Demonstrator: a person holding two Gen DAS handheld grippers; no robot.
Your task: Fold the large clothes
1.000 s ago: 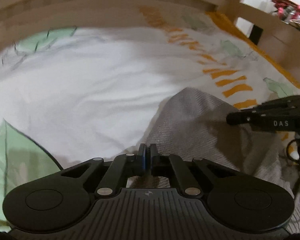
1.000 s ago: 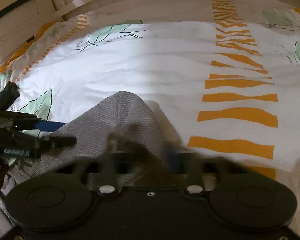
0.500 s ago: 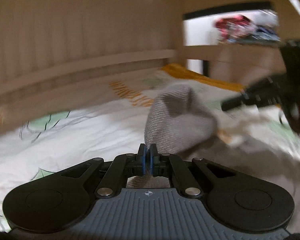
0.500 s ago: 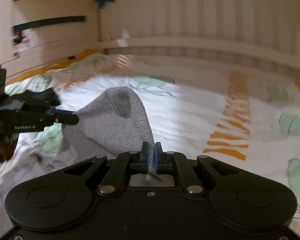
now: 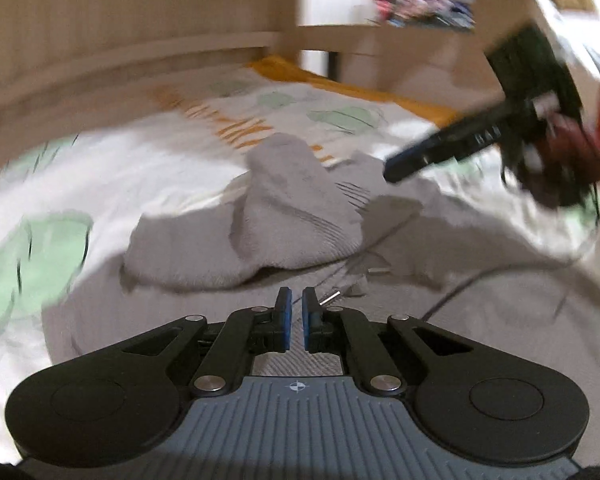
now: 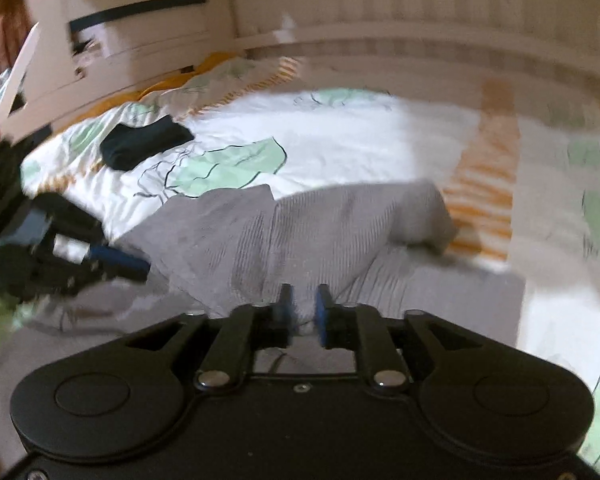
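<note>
— Left wrist view first: where is the grey garment [image 5: 292, 216]?

— On the bed, about the middle of the patterned cover [image 5: 140, 168]; part of it is heaped in a soft hump, and a flatter layer spreads from there toward the near edge, under both tools; the picture is smeared, so I cannot make out the finer folds.

— And the left gripper [image 5: 296, 300]?

— Its blue pads stand only a narrow slit apart; nothing is between them; the grey cloth lies beneath and beyond the tips, and I cannot tell whether they touch it.

— The other one?

— The right gripper [image 6: 303, 300] has its jaws about half wide, and they have just been opening; grey cloth shows through the gap, lying lower down, not pinched by the pads. Seen from the left wrist, it comes in slanting from the right side of the bed, one dark finger pointing at the hump.

— Anything else on the bed?

— A dark folded piece [image 6: 144, 142] near the far left corner, well apart from the grey garment; a band of orange stripes [image 6: 484, 196] runs across the cover just past the hump's right end; a pale wooden rail [image 6: 420, 40] lines the far edge.
</note>
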